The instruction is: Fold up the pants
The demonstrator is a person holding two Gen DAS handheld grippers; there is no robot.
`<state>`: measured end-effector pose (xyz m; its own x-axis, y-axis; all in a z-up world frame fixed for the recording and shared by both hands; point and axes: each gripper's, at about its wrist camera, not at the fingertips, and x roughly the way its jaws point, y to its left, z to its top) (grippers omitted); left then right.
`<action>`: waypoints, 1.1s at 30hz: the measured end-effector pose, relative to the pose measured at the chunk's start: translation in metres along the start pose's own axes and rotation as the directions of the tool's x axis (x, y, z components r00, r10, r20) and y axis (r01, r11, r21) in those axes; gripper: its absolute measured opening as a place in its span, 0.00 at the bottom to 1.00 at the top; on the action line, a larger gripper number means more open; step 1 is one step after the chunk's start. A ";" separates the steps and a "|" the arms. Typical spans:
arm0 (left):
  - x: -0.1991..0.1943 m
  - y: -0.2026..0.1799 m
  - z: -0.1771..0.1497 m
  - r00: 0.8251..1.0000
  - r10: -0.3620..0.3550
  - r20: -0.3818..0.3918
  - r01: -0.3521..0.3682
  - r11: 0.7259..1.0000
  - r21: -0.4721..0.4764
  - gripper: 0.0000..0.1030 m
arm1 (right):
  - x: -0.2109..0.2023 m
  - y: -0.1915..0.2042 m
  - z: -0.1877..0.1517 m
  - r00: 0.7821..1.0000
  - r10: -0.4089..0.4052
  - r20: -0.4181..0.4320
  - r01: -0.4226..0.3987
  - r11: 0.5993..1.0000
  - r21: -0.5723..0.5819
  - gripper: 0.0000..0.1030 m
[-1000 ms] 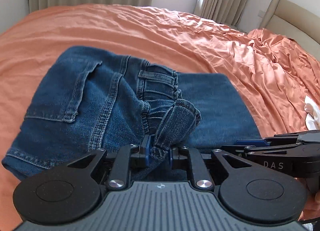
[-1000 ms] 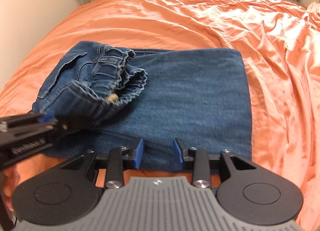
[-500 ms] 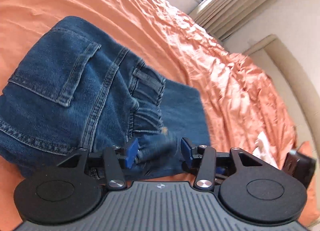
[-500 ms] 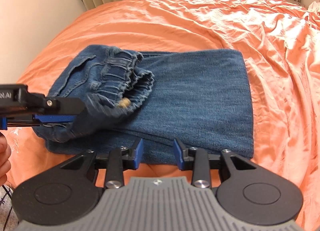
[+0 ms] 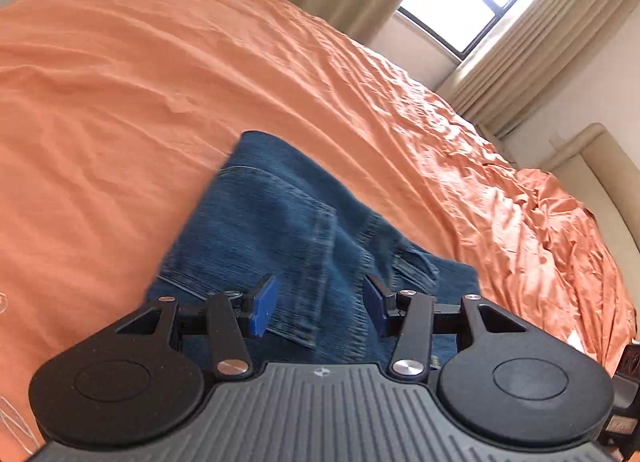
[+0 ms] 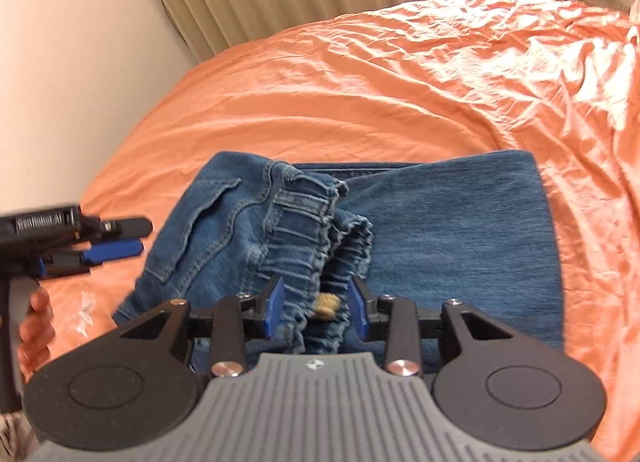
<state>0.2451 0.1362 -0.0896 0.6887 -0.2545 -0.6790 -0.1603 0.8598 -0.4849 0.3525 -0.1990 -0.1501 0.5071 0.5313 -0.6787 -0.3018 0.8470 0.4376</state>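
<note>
The jeans (image 6: 400, 246) lie folded on the bed (image 6: 360, 94), waistband bunched just ahead of the right gripper (image 6: 316, 304), whose jaws are spread and empty. The left gripper (image 5: 318, 310) is also spread, holding nothing. Best flatten that bunched waistband squarely. The jeans' near edge is hidden beneath both grippers.

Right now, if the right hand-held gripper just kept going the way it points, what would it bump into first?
Most likely the gathered waistband of the jeans: it lies bunched straight ahead of the right hand-held gripper, whose open blue pads already straddle it. Depth is hard to judge.
</note>
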 end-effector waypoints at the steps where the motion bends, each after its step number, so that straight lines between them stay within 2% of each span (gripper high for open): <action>1: 0.002 0.004 0.000 1.000 0.007 -0.002 -0.007 1.000 -0.004 0.54 | 0.006 -0.001 0.003 1.000 0.008 -0.005 -0.007 1.000 0.019 0.32; 6: 0.014 0.025 0.000 1.000 0.020 -0.012 -0.021 0.999 -0.026 0.53 | 0.039 -0.006 0.025 1.000 0.021 0.015 -0.022 0.997 0.071 0.34; 7: 0.015 0.030 0.000 1.000 0.015 -0.011 -0.016 0.999 -0.032 0.52 | 0.046 -0.007 0.030 1.000 0.017 0.018 -0.019 0.997 0.075 0.39; 10: 0.018 0.042 0.000 1.000 -0.008 -0.012 0.007 0.998 -0.055 0.50 | 0.069 -0.015 0.040 1.000 0.013 0.004 -0.014 0.994 0.110 0.39; 12: 0.019 0.045 0.001 1.000 -0.023 -0.011 0.022 0.998 -0.057 0.50 | 0.084 -0.022 0.042 0.999 0.053 -0.012 -0.050 0.986 0.160 0.40; 13: 0.019 0.046 0.002 1.000 -0.027 -0.011 0.027 0.998 -0.057 0.50 | 0.089 -0.026 0.042 0.997 0.069 -0.019 -0.065 0.981 0.186 0.39; 15: 0.019 0.046 0.004 0.999 -0.031 -0.011 0.031 0.998 -0.055 0.49 | 0.091 -0.026 0.040 0.995 0.096 -0.017 -0.090 0.974 0.206 0.22; 17: 0.017 0.047 0.007 0.999 -0.033 -0.004 0.033 0.998 -0.056 0.50 | 0.079 -0.020 0.040 0.993 0.114 0.020 -0.116 0.978 0.172 0.12; 20: 0.013 0.044 0.012 0.998 -0.060 0.016 0.061 0.997 -0.046 0.49 | 0.051 -0.018 0.043 0.981 0.184 0.070 -0.194 0.961 0.196 0.08; 24: 0.010 0.034 0.017 0.994 -0.105 0.021 0.105 0.994 -0.019 0.50 | 0.023 -0.035 0.038 0.953 0.279 0.122 -0.304 0.895 0.326 0.08; 26: 0.012 0.027 0.018 0.995 -0.100 0.014 0.099 0.995 0.009 0.50 | 0.026 -0.045 0.030 0.961 0.257 0.105 -0.278 0.884 0.377 0.08; 29: 0.024 0.020 0.017 0.999 -0.037 -0.015 0.037 0.998 0.049 0.49 | 0.049 -0.061 0.014 0.979 0.203 0.026 -0.193 0.873 0.449 0.08; 31: 0.033 0.022 0.014 0.999 -0.007 -0.036 0.009 0.999 0.050 0.47 | 0.057 -0.069 0.006 0.980 0.197 0.029 -0.187 0.858 0.479 0.09; 32: 0.035 0.025 0.013 0.999 0.001 -0.042 0.001 0.999 0.051 0.44 | 0.060 -0.073 0.004 0.980 0.199 0.032 -0.188 0.845 0.500 0.10; 33: 0.036 0.026 0.012 0.999 0.005 -0.041 -0.003 0.999 0.047 0.43 | 0.062 -0.074 0.003 0.980 0.198 0.030 -0.185 0.840 0.510 0.17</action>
<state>0.2738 0.1550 -0.1199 0.6584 -0.2677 -0.7034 -0.1289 0.8807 -0.4559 0.4087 -0.2285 -0.2230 0.4607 0.6880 -0.5607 0.0644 0.6042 0.7942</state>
